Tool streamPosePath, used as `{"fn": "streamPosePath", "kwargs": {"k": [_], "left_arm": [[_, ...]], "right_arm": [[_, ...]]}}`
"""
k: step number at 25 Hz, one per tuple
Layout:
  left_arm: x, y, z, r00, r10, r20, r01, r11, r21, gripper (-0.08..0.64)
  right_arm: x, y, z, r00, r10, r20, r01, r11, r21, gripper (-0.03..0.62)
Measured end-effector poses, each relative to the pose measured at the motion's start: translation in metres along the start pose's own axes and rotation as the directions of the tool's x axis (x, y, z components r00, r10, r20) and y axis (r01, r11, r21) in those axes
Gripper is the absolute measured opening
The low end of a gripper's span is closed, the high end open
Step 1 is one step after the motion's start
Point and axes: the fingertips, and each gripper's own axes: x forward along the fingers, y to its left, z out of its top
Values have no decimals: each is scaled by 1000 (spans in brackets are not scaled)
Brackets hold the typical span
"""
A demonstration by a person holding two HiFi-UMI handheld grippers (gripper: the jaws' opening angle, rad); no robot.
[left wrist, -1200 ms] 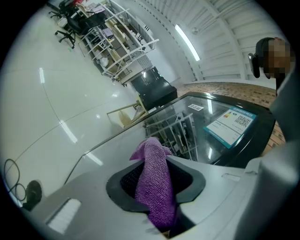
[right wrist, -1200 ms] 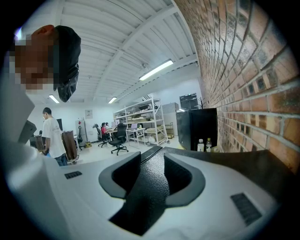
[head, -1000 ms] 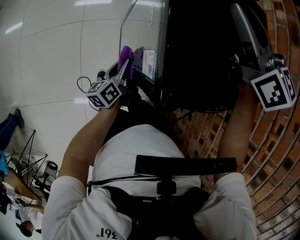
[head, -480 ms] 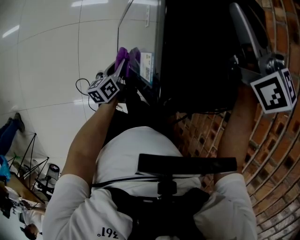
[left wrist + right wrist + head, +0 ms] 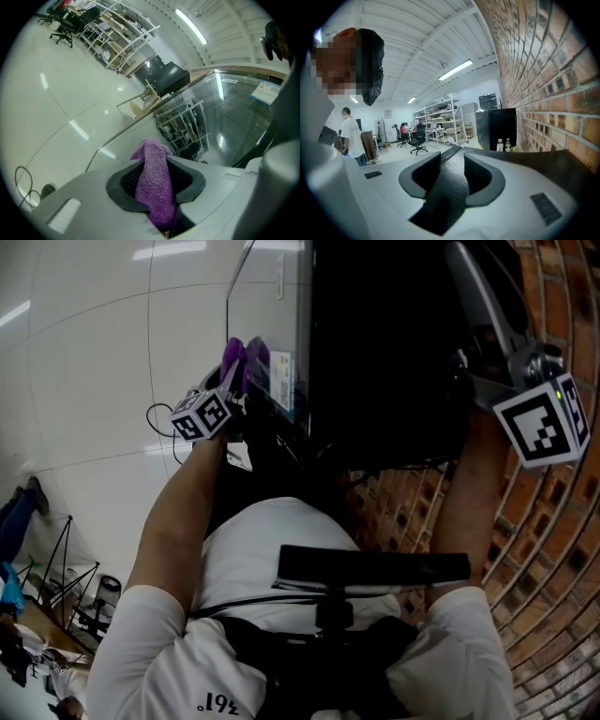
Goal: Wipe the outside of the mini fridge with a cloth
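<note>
So there's one purple cloth (image 5: pixel 154 183) in play, and the left gripper (image 5: pixel 234 381) has it pinched between its jaws, narrow grip, pads squeezing the fabric. The cloth is bunched into a long strip. Its long axis runs the same way the gripper points, and the free end pokes out past the jaw tips toward the far side, with the tip flopping a bit to the left.

From the head view it sits on the left side of the one black mini fridge (image 5: pixel 384 352), just beside the glass door (image 5: pixel 267 315) and close to the single sticker (image 5: pixel 281 381) on it. Can't tell if the cloth is actually touching the glass or only very near it.

The right gripper (image 5: pixel 452 161) is over on the fridge's right side, between the fridge and the brick wall (image 5: pixel 553 521). Its jaws are partway apart and the fridge's pebbly black skin fills the gap between them. They don't look clamped onto anything.

Count-wise: two grippers, one cloth, one fridge. In the right gripper view there are also two small bottles (image 5: pixel 504 145) standing side by side, far off along the wall, plus a white-shirted person (image 5: pixel 350 133) standing out on the floor to the left.
</note>
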Motion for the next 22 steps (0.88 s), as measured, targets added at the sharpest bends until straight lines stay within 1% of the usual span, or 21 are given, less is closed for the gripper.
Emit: {"fn": "streamPosePath", "kwargs": {"k": [4, 11, 15, 18, 22], "left_arm": [[4, 9, -5, 999, 26, -30, -26, 1000, 16, 97], [2, 10, 1, 998, 35, -48, -34, 999, 33, 97], [-6, -1, 8, 999, 11, -49, -9, 999, 33, 97], [-16, -14, 19, 998, -3, -59, 7, 998, 63, 98], [-35, -42, 43, 998, -56, -33, 58, 995, 76, 98]], "right_arm": [[0, 0, 1, 1000, -1, 3, 1, 1000, 1, 147], [0, 0, 1, 1000, -3, 11, 2, 1000, 3, 147], [-2, -1, 0, 1000, -4, 12, 4, 1000, 4, 147], [-2, -2, 0, 1000, -5, 15, 5, 1000, 6, 147], [-4, -5, -1, 1000, -22, 16, 22, 1000, -2, 147]]}}
